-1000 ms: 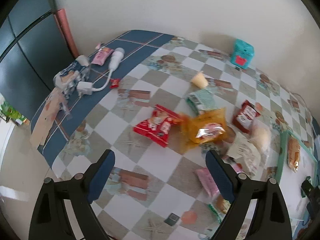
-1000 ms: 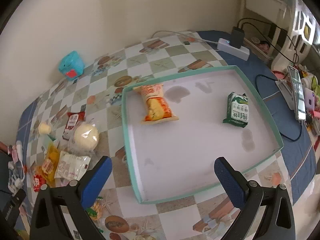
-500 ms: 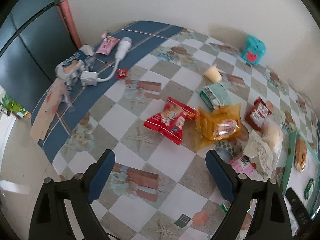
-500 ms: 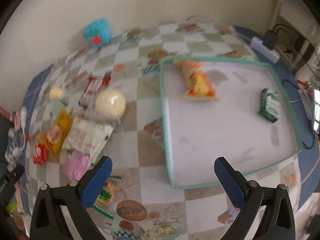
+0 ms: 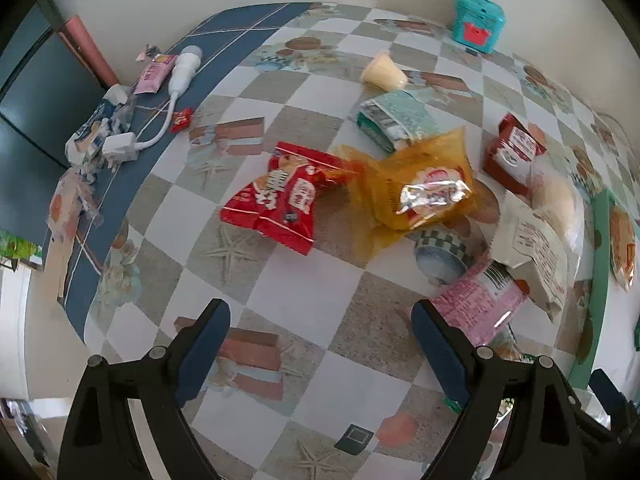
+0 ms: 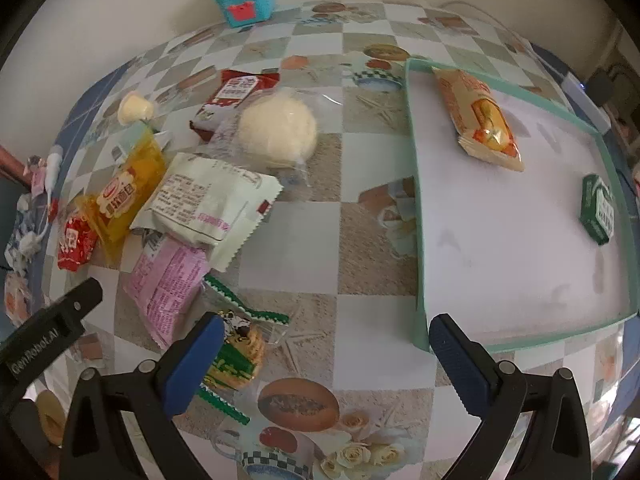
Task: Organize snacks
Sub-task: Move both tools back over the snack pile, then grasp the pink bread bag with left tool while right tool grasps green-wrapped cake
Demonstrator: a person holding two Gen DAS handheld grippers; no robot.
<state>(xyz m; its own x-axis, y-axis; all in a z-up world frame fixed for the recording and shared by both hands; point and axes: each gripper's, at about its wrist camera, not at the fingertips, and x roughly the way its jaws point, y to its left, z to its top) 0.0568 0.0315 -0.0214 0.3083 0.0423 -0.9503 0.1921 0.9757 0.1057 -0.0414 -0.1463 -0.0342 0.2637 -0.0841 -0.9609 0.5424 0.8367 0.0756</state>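
Hovering over bare tablecloth, the left gripper is wide and empty; a red bag lies ahead. The right gripper, wide too, has a cookie pack beside its left finger and the tray's edge by the other.

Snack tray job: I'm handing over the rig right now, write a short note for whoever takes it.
Left gripper: open, empty, above the table facing the red packet and yellow packet.
Right gripper: open, empty, between the loose pile and the tray.
Done: orange packet and green carton lie in the tray.
Left: the red and yellow packets, round bun, white packet, pink packet, green-edged biscuit packet, dark red packet, teal packet and jelly cup, all on the tablecloth.
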